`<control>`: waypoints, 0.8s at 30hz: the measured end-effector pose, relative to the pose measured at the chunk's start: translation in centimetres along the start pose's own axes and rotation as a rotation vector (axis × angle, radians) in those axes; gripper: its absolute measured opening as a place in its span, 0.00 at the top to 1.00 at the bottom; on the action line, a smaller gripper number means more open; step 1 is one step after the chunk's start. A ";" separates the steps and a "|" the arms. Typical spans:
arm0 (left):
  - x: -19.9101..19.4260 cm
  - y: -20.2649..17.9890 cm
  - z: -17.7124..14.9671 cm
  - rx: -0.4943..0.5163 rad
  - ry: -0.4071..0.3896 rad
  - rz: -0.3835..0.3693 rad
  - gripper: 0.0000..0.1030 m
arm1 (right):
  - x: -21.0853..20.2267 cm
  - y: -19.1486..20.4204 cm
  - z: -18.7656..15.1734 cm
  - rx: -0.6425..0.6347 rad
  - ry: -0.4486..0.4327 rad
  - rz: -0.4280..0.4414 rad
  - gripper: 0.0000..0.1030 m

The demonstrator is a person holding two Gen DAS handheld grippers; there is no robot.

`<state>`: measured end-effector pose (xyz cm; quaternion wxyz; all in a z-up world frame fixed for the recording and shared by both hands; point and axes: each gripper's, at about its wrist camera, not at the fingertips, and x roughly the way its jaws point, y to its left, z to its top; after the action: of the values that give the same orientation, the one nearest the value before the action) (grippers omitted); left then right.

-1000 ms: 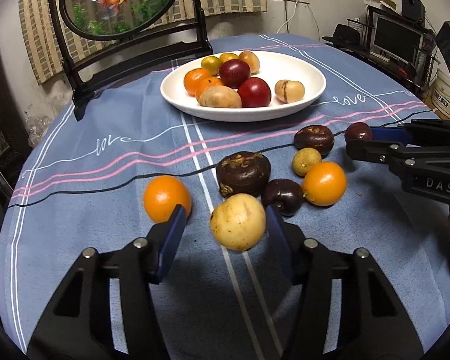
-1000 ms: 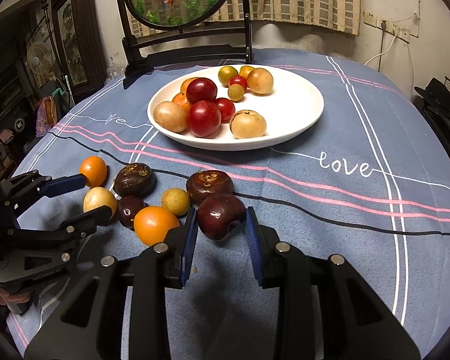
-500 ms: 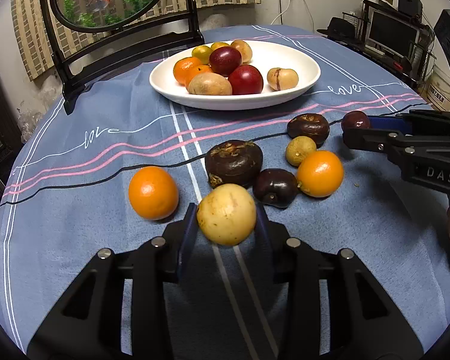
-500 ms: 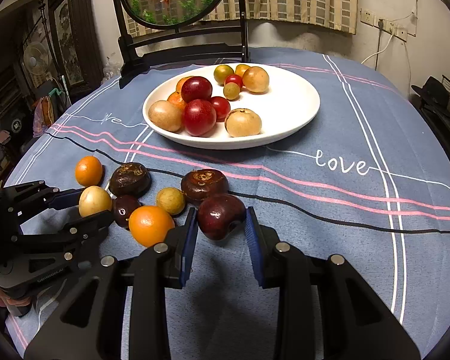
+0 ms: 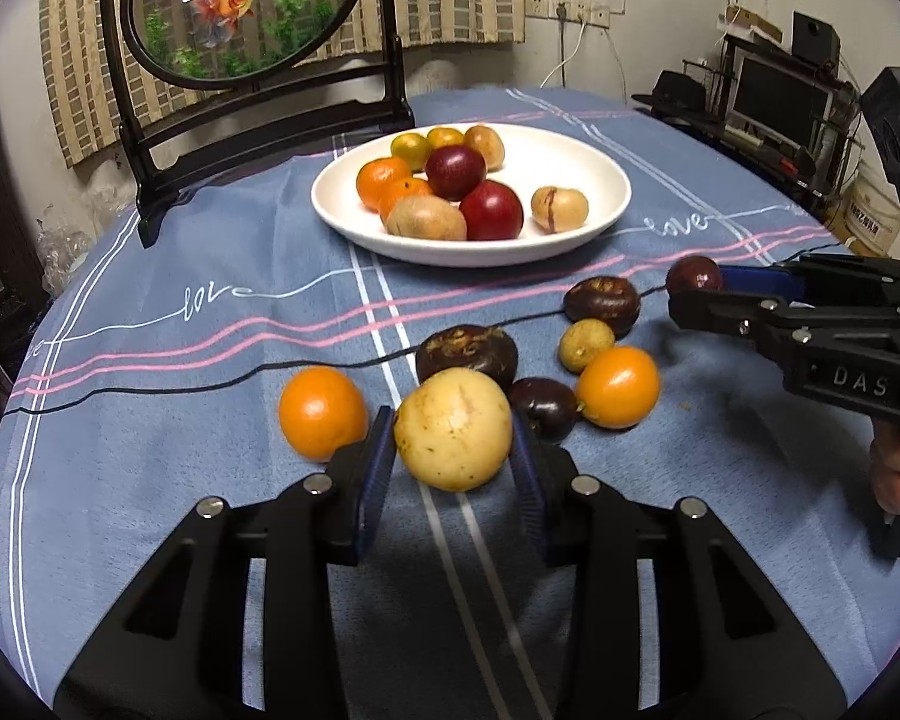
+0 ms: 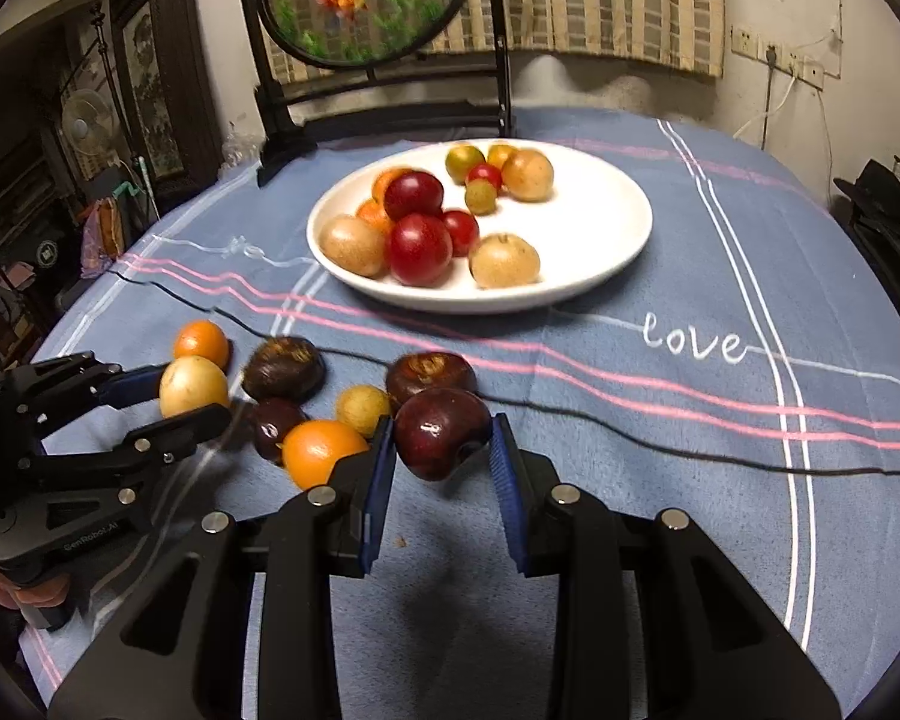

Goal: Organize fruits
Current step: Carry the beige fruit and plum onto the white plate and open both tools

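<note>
My left gripper (image 5: 453, 450) is shut on a pale yellow round fruit (image 5: 453, 429), held just above the blue cloth. My right gripper (image 6: 441, 456) is shut on a dark red fruit (image 6: 441, 432); in the left wrist view that same dark red fruit (image 5: 693, 275) shows at the right. A white plate (image 5: 600, 180) further back holds several fruits: red, orange, tan and green. Loose on the cloth between the grippers lie two oranges (image 5: 323, 412) (image 5: 618, 385), two brown mangosteen-like fruits (image 5: 467, 354) (image 5: 601, 297), a small dark fruit (image 5: 543, 405) and a small yellow-green one (image 5: 585, 345).
A dark wooden stand with a round goldfish panel (image 5: 243, 6) rises at the table's far edge behind the plate. The round table (image 6: 750, 480) carries a blue cloth with pink, white and black stripes. A hand (image 5: 897, 471) grips the right tool's handle. Shelves and clutter stand beyond the table.
My left gripper's jaws closed from wide apart onto the pale yellow fruit. The right gripper kept its grip on the dark red fruit and barely moved.
</note>
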<state>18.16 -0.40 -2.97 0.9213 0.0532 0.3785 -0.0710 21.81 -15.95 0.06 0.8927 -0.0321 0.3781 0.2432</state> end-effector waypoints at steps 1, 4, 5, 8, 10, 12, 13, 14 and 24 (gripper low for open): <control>-0.2 0.1 0.1 -0.003 -0.008 -0.004 0.63 | -0.4 0.0 0.1 0.000 -0.022 0.005 0.69; -0.3 0.5 0.7 -0.024 -0.027 -0.011 0.63 | -1.3 -0.2 0.9 0.015 -0.087 0.026 0.69; -0.1 0.7 1.4 -0.033 -0.020 -0.017 0.63 | -1.4 -0.5 1.5 0.026 -0.111 0.027 0.69; 0.7 1.5 3.7 -0.040 -0.022 -0.023 0.63 | -0.6 -1.8 3.4 0.051 -0.144 0.012 0.69; 1.5 2.2 6.0 -0.043 -0.029 -0.023 0.63 | 0.6 -3.0 4.7 0.090 -0.142 0.001 0.69; 2.6 3.0 8.4 -0.059 -0.038 -0.022 0.63 | 2.0 -4.4 5.6 0.133 -0.130 0.001 0.69; 3.5 3.3 9.7 -0.057 -0.047 -0.012 0.63 | 2.8 -5.1 6.1 0.147 -0.126 -0.006 0.69; 3.9 3.4 10.4 -0.056 -0.052 -0.001 0.63 | 3.3 -5.6 6.3 0.150 -0.125 -0.018 0.69; 11.2 6.0 14.4 -0.134 0.034 0.025 0.63 | 7.7 -8.4 8.0 0.148 -0.091 -0.033 0.69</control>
<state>36.99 2.27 -0.44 0.9170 -0.0028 0.3974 -0.0332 35.58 -18.27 -0.61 0.9128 0.0390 0.3534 0.2010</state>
